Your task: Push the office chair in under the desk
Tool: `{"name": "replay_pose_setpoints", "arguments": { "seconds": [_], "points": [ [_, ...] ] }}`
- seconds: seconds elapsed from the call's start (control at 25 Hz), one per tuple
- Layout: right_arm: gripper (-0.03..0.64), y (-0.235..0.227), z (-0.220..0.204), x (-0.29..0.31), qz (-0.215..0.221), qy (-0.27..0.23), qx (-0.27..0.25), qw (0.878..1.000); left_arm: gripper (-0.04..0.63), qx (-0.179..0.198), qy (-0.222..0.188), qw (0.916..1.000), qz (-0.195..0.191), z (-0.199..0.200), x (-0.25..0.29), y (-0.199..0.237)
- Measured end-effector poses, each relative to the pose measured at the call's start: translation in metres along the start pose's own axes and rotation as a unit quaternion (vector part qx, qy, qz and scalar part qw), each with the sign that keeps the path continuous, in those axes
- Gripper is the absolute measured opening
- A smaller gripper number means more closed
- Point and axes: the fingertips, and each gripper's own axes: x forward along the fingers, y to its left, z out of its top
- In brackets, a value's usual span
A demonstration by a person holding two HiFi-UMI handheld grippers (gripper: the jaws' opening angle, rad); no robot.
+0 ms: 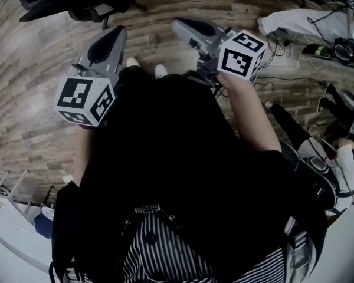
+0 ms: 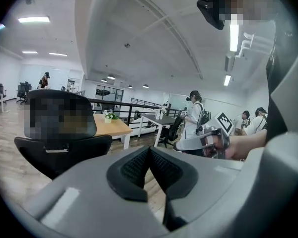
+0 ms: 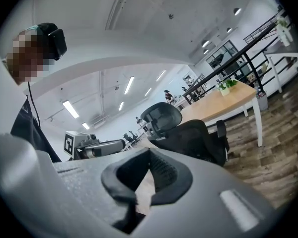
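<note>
Office chair (image 3: 188, 138) is standing out on the wood floor (image 1: 35, 69), near the wooden-topped surface (image 3: 223, 104) but not yet under it, and well apart from both claws. Left claw (image 2: 149, 155) and right claw (image 3: 149, 168) are each sitting pressed together, pinching nothing. Pushing with such narrow closed tips is risking a slip off the backrest. An off-centre shove could be swivelling the chair, or its armrests catching the surface's edge. No words are showing, only square markers on the cubes (image 1: 242, 55).

No text, label or number can be read anywhere.
</note>
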Motion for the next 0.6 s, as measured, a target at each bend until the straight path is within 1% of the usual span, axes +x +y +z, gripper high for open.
{"name": "replay_pose_setpoints", "arguments": {
  "seconds": [0.24,0.4,0.48,0.6],
  "points": [
    [0.000,0.006,0.014,0.003,0.004,-0.011,-0.032,0.999,0.003,0.008,-0.017,0.9996,0.021,0.007,-0.013,0.012],
    [0.000,0.015,0.020,0.012,0.006,-0.022,-0.036,0.999,0.003,0.012,-0.028,0.9990,0.033,0.016,-0.024,0.026],
    [0.000,0.013,0.031,0.034,0.010,-0.021,-0.043,0.999,0.003,0.013,-0.034,0.9987,0.037,0.025,-0.021,0.051],
    [0.000,0.005,0.061,0.084,0.005,-0.022,-0.050,0.999,0.003,0.015,-0.039,0.9985,0.036,0.044,-0.015,0.109]
  ]
}}
